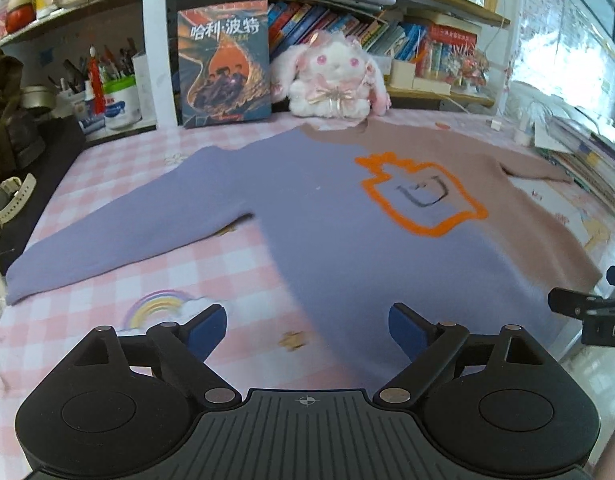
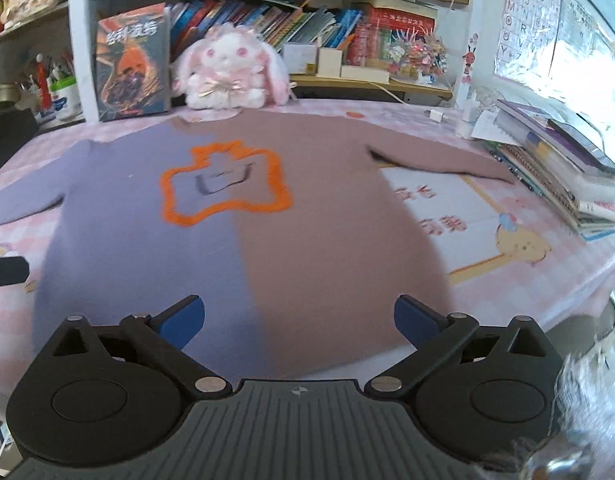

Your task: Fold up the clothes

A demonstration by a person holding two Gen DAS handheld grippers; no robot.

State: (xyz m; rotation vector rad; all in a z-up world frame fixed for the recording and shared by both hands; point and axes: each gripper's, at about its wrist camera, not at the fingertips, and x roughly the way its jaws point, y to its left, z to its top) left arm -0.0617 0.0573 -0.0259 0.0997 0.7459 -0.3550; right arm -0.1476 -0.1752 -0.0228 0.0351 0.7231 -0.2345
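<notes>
A two-tone sweater [image 1: 327, 216], lavender on its left half and dusty pink on its right, lies flat and face up on a pink checked tablecloth [image 1: 107, 304]. It has an orange outlined figure on the chest and both sleeves spread out. It also shows in the right wrist view [image 2: 267, 220]. My left gripper [image 1: 307, 330] is open and empty, hovering above the hem on the lavender side. My right gripper [image 2: 299, 320] is open and empty above the hem near the colour seam. Part of the right gripper shows at the right edge of the left wrist view [image 1: 587, 312].
A white and pink plush rabbit [image 1: 333, 80] and an upright book [image 1: 223, 64] stand behind the collar. Pen cups [image 1: 115, 92] stand at back left. A stack of books [image 2: 559, 160] lies at the right by the pink sleeve. A wristwatch [image 1: 7, 196] lies far left.
</notes>
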